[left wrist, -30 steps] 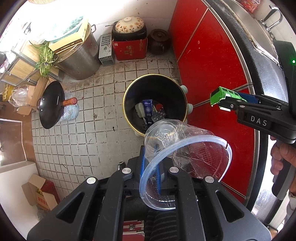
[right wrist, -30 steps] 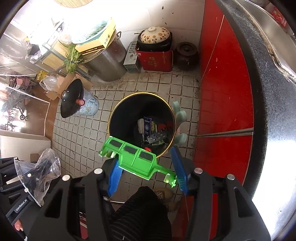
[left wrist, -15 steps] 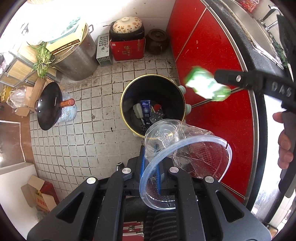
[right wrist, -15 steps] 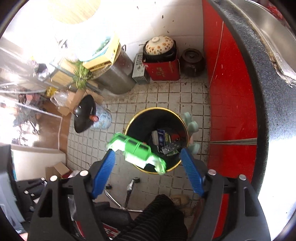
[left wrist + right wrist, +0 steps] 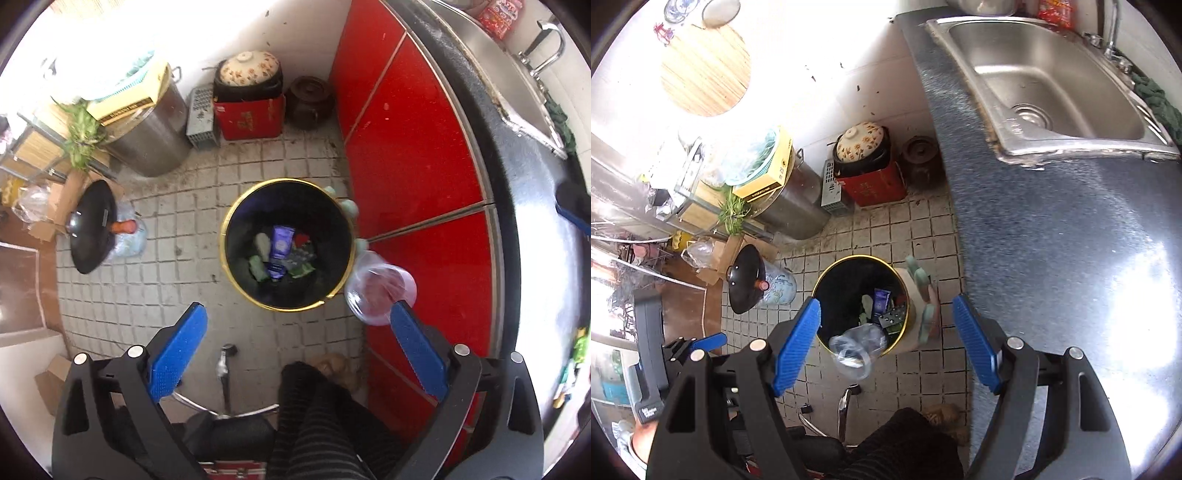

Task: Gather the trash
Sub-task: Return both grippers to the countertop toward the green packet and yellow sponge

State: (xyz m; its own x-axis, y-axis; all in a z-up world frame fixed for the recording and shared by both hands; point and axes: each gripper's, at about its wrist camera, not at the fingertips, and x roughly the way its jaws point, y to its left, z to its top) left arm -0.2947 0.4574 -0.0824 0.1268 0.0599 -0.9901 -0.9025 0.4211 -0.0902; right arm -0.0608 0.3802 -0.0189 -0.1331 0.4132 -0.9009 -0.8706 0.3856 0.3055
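Both of my grippers stand open with nothing between their blue pads. My left gripper points straight down, its jaws opening wide; my right gripper tilts down over the floor, jaws spread and empty.

Just past my left fingertips, a clear plastic cup is loose in the air, free of the pads, at the near right edge of the bin's rim and against the red cabinet front. From my right wrist the same cup shows over the near lip of the bin.

Below it, the black trash bin with a gold rim stands on the tiled floor, just beside the cabinet. Inside lie a purple tube, a pale crumpled piece, some green scraps, a blister pack and something red.

Farther off, against the wall, a big steel pot carries a yellow box, and a flowered lidded pot sits on a red box next to a brown jar. Up on the counter, the steel sink holds nothing I can make out.
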